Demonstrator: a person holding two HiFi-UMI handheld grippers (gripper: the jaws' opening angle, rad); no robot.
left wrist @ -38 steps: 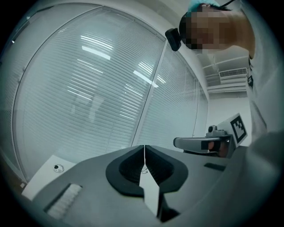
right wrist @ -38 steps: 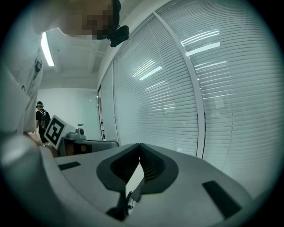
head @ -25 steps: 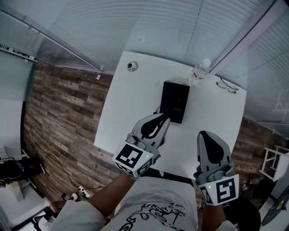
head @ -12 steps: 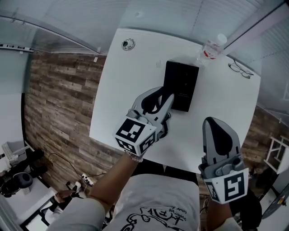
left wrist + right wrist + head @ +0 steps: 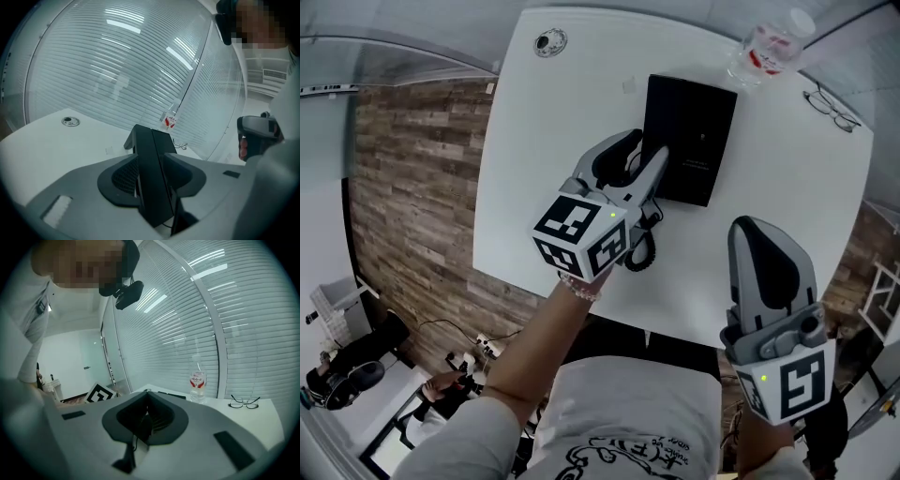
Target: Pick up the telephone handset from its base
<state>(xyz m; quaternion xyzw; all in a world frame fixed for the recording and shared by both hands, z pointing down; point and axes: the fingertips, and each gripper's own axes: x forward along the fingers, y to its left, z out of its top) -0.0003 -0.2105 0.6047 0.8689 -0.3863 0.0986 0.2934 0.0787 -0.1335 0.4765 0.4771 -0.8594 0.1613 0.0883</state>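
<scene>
A black telephone base (image 5: 698,131) lies on the white table (image 5: 553,178). Its handset (image 5: 149,140) runs along the base's left side, and a coiled cord (image 5: 642,251) trails toward the table's near edge. My left gripper (image 5: 645,150) hovers over that left side with its jaws opening. In the left gripper view the handset shows in the gap of the left gripper (image 5: 151,158), and the pads stand clear of it. My right gripper (image 5: 753,227) is shut and empty, off to the right above the table's near edge. The right gripper view shows the right gripper (image 5: 147,393) with its tips together.
A clear water bottle (image 5: 769,42) with a red label stands behind the phone, and a pair of glasses (image 5: 832,108) lies at the far right. A round cable grommet (image 5: 548,42) sits at the far left corner. Wood-pattern floor (image 5: 412,206) lies left of the table.
The left gripper's jaws have gone from shut to spread apart. Both grippers have come down toward the table, and the left one now reaches the phone's left edge.
</scene>
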